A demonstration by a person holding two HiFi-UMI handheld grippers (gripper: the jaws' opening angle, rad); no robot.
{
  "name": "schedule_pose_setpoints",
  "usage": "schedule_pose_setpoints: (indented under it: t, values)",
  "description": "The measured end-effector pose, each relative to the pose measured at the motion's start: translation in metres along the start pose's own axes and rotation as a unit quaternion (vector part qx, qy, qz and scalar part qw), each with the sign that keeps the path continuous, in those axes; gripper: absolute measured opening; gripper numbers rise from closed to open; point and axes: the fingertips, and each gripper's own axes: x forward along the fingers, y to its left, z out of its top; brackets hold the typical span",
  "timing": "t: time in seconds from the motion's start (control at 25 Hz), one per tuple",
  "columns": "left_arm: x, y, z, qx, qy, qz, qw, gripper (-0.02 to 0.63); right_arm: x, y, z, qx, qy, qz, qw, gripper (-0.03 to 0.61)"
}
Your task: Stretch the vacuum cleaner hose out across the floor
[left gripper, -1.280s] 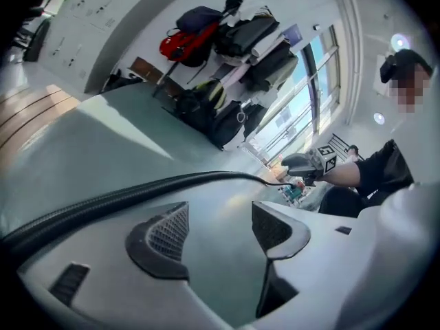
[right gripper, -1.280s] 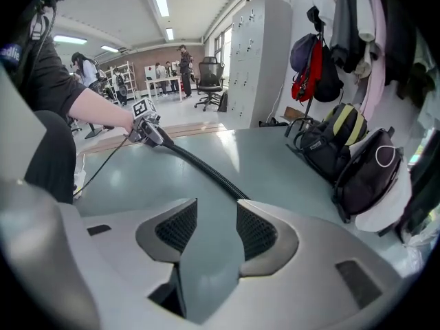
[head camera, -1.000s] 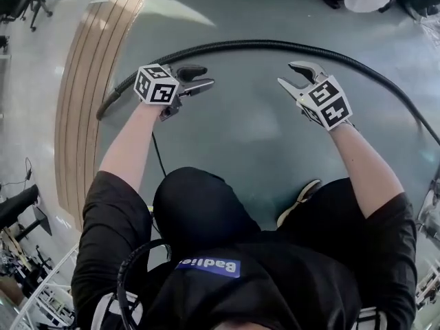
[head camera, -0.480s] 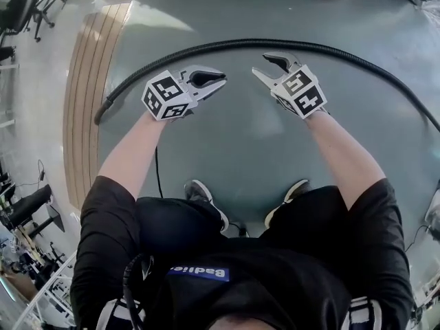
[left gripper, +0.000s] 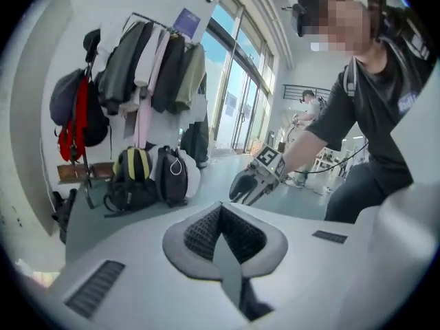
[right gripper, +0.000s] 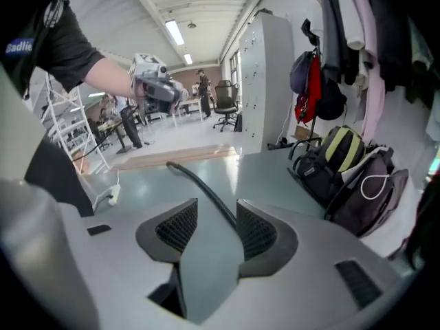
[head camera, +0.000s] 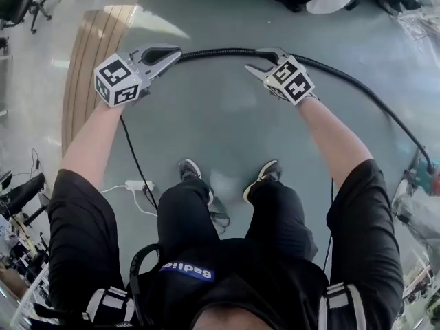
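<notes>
The black vacuum hose (head camera: 357,84) lies on the grey-green floor in a wide arc, running from the left gripper across to the right edge. My left gripper (head camera: 177,51) hovers over the hose's left stretch, shut, with nothing between its pads (left gripper: 221,210). My right gripper (head camera: 256,59) hangs above the arc's top with its jaws open. In the right gripper view the hose (right gripper: 196,181) shows through the gap of the right gripper (right gripper: 210,215), down on the floor and clear of both pads. The hose's left end is hidden behind the left gripper.
A white power strip (head camera: 135,185) with its cable lies by the person's shoes (head camera: 189,172). A wooden floor strip (head camera: 86,67) runs along the left. Backpacks (left gripper: 148,177) and a coat rack (left gripper: 148,67) stand at the far side, and office chairs (head camera: 20,5) stand top left.
The person has straightened up and both grippers have risen off the floor. The left one swung left and its jaws went from open to shut, empty. The right stayed open.
</notes>
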Motion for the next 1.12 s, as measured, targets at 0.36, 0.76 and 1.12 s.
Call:
schedule_pose_setpoints:
  t: [0.36, 0.76, 1.12]
  values:
    - [-0.128, -0.200, 0.173, -0.047, -0.059, 0.011, 0.9971, 0.008, -0.228, 0.123, 0.176, 0.137, -0.144, -0.003, 0.980, 0.181]
    - [-0.197, -0.348, 0.376, -0.117, -0.186, 0.060, 0.9737, 0.008, -0.461, 0.242, 0.292, 0.120, -0.197, 0.001, 0.973, 0.179]
    - [-0.240, -0.406, 0.462, -0.007, -0.200, 0.092, 0.9754, 0.008, -0.552, 0.296, 0.367, 0.083, -0.294, -0.034, 0.952, 0.099]
